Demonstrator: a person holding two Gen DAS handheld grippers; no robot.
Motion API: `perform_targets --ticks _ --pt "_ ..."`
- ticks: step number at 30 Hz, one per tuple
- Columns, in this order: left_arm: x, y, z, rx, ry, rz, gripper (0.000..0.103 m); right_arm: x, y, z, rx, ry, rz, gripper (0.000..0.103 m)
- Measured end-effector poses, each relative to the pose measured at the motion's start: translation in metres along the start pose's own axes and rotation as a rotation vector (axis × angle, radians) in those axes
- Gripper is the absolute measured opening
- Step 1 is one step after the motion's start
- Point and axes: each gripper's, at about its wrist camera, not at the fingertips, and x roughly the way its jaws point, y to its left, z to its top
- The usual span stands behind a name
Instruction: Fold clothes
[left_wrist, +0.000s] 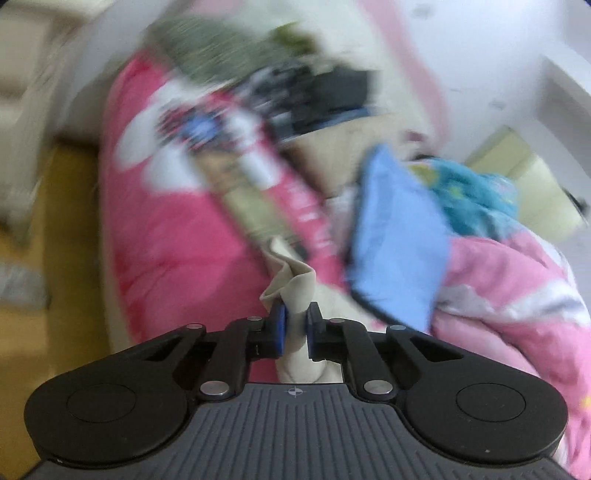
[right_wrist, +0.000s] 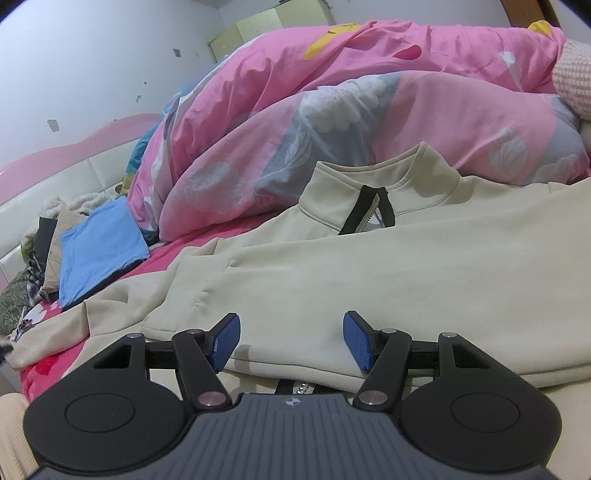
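A cream zip-neck jacket (right_wrist: 369, 266) lies spread across the bed, collar (right_wrist: 373, 173) toward the pink duvet and one sleeve folded over its front. My right gripper (right_wrist: 291, 332) stands open just above the jacket's lower part, nothing between its blue pads (right_wrist: 225, 339). In the blurred left wrist view my left gripper (left_wrist: 295, 317) is shut on a bunched corner of cream fabric (left_wrist: 291, 284), which sticks up between the pads. Whether that fabric belongs to the jacket I cannot tell.
A folded blue garment (right_wrist: 99, 243) lies at the left by a heap of dark and patterned clothes (right_wrist: 33, 266). A bulky pink flowered duvet (right_wrist: 369, 92) fills the back. A white padded headboard (right_wrist: 74, 177) runs along the wall. Pink bed sheet (left_wrist: 155, 240) lies underneath.
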Motion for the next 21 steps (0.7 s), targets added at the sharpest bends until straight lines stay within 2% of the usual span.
perform_targets --ticks 3,6,11,14,16,19,21 --pt "-0.013 -0.04 0.0 0.134 -0.046 -0.098 0.008 -0.001 -0.002 0.0 0.01 -0.004 0.01 0.064" --pt "-0.021 -0.086 -0.008 0.223 -0.077 -0.203 0.008 -0.001 -0.003 0.0 0.018 -0.006 0.017 0.065" --pt "-0.022 -0.168 -0.035 0.311 -0.038 -0.383 0.008 -0.002 -0.006 0.0 0.032 -0.016 0.036 0.065" --pt "-0.025 -0.216 -0.068 0.351 0.05 -0.512 0.008 -0.004 -0.008 -0.001 0.047 -0.023 0.051 0.065" --pt "-0.025 -0.239 -0.098 0.394 0.126 -0.564 0.008 -0.004 -0.009 -0.001 0.056 -0.028 0.06 0.065" --pt "-0.01 -0.255 -0.152 0.473 0.313 -0.559 0.011 -0.005 -0.011 -0.001 0.071 -0.036 0.073 0.065" --pt "0.002 -0.261 -0.188 0.522 0.449 -0.54 0.017 -0.006 -0.013 -0.001 0.077 -0.039 0.08 0.065"
